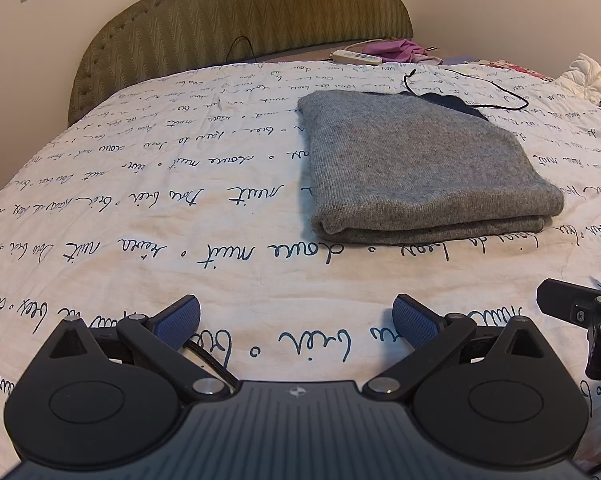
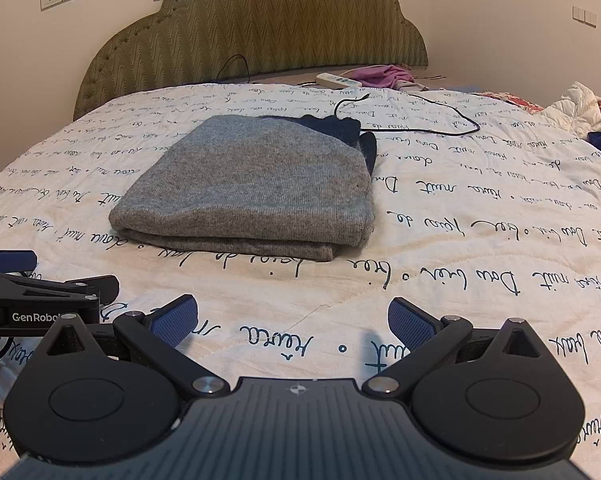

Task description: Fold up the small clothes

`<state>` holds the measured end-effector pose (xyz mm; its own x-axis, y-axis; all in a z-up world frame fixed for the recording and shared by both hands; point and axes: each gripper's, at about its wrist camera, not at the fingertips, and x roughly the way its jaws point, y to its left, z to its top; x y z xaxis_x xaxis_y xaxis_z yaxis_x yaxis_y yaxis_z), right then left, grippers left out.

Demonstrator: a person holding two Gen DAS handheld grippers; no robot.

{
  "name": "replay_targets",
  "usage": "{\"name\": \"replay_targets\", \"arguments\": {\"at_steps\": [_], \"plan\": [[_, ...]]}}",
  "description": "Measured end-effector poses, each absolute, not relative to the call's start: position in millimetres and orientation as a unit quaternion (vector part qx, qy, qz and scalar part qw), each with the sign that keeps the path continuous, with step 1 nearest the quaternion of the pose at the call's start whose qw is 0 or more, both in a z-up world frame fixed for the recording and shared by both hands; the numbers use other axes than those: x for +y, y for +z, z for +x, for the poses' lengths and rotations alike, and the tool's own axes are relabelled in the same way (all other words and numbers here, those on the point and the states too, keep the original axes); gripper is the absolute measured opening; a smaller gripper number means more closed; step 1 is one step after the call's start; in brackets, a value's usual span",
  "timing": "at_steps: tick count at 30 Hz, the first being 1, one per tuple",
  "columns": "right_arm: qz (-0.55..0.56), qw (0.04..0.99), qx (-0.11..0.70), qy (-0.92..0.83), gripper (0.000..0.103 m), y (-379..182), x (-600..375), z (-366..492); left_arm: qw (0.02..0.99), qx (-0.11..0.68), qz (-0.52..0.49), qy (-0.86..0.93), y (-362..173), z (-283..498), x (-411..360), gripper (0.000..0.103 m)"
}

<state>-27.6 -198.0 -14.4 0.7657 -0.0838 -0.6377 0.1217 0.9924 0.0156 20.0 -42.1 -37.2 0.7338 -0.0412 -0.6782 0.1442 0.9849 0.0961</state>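
Observation:
A grey knit garment [image 1: 416, 168] [image 2: 252, 188] lies folded in a flat stack on the bed, with a dark navy piece [image 2: 340, 128] showing at its far edge. My left gripper [image 1: 296, 316] stands open over the bedspread, short of the garment and to its left, with nothing between its blue pads. My right gripper [image 2: 292, 316] is open too, near the garment's front edge, holding nothing. Each gripper shows at the edge of the other's view: the right gripper's black frame [image 1: 580, 308] and the left gripper's black frame [image 2: 40, 300].
A white bedspread [image 1: 140, 240] with dark script covers the bed. A black cable [image 2: 420, 120] loops behind the garment. A white remote [image 2: 338, 80], purple cloth [image 2: 380, 72] and crumpled clothes [image 2: 580, 108] lie at the far right. An olive headboard [image 2: 260, 28] stands behind.

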Motion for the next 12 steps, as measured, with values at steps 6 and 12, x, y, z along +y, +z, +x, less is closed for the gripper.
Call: {"name": "replay_targets", "arguments": {"at_steps": [6, 12], "plan": [[0.028, 0.939, 0.338, -0.055, 0.102, -14.4, -198.3, -27.7, 0.93, 0.358, 0.073, -0.042, -36.4, 20.6, -41.2, 0.103], [0.029, 0.939, 0.339, -0.055, 0.102, -14.3, -198.7, -27.6, 0.93, 0.358, 0.075, -0.041, -36.2, 21.4, -39.9, 0.103]]}}
